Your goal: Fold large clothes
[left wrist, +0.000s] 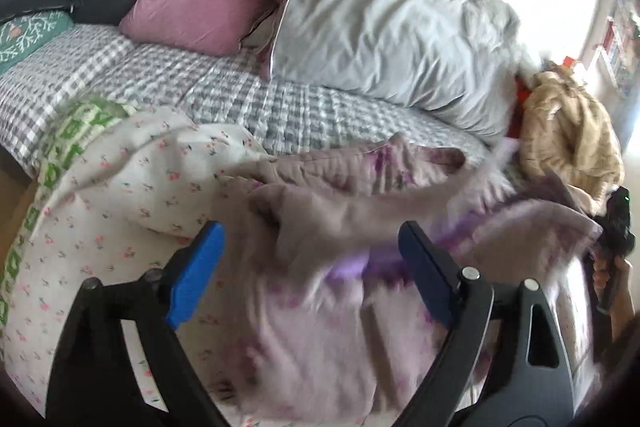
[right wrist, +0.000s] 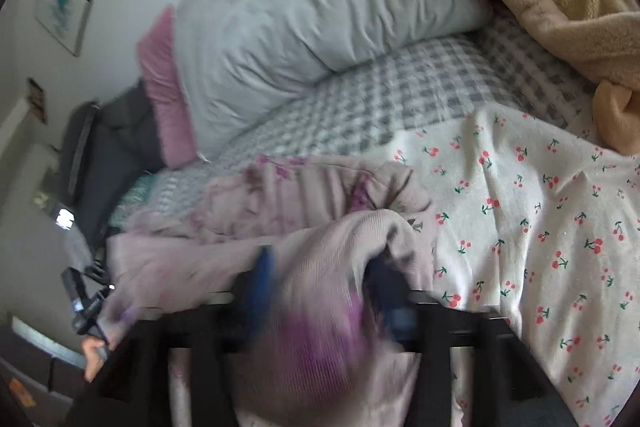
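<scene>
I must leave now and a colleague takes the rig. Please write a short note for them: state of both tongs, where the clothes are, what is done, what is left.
Left tongs: open, nothing gripped, above the pale purple garment.
Right tongs: open too; a fold of the same garment bulges between the pads, not pinched.
The garment lies crumpled on the cherry-print cloth at the near edge of the bed with the checked cover.
Done: garment is dropped on the bed.
Left: spread it flat, then fold it.
</scene>
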{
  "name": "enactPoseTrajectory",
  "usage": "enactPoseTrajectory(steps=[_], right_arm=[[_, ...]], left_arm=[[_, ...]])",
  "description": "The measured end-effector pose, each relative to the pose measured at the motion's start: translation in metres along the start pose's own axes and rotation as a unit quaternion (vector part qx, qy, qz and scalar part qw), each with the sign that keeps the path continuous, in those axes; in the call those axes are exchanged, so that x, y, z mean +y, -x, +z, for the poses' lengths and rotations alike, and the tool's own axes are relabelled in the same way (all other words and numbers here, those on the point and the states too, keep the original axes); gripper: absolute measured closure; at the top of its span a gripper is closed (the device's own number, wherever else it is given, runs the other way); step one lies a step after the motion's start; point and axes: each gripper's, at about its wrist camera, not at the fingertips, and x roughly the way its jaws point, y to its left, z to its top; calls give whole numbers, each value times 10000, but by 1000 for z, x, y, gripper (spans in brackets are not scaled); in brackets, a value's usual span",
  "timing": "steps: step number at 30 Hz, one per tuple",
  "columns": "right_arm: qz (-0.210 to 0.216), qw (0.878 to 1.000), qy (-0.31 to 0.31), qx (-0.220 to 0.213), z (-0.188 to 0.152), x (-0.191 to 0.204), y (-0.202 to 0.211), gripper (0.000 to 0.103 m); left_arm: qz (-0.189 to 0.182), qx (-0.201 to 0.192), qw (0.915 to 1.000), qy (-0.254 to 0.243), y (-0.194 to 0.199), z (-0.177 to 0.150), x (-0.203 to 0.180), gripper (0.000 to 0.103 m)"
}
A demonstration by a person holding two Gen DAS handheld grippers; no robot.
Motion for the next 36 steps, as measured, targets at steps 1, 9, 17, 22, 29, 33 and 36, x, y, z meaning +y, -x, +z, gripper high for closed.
enactPoseTrajectory(steps=[1, 9, 17, 22, 29, 33, 36], right_arm=[[204, 9996, -55, -210, -1, -6, 13, 18], [-152, 9982, 179, 544, -42, -48, -13, 18], [311, 9927, -258, 1132, -65, -67, -118, 17], [595, 9915, -966, 642, -56, -72, -122, 46], [816, 9938, -750, 48, -30, 3, -41, 70], [639, 9975, -290, -34, -23, 60, 15, 70], [552, 9980, -318, -23, -34, 79, 56, 70]], left_arm=[[-57, 54, 10000, -18, 6, -3, 7, 12], [-450, 1133, 9920, 330, -47, -48, 63, 10], [-1397, 1106, 9719, 1541, -117, -76, 63, 10], [-1153, 706, 9732, 1860, -104, -65, 49, 58], [-1186, 267, 9816, 1470, -17, -11, -10, 69], [-1157, 131, 9883, 981, 48, 9, -48, 69], [-1257, 228, 9850, 1163, 93, 8, -47, 69]])
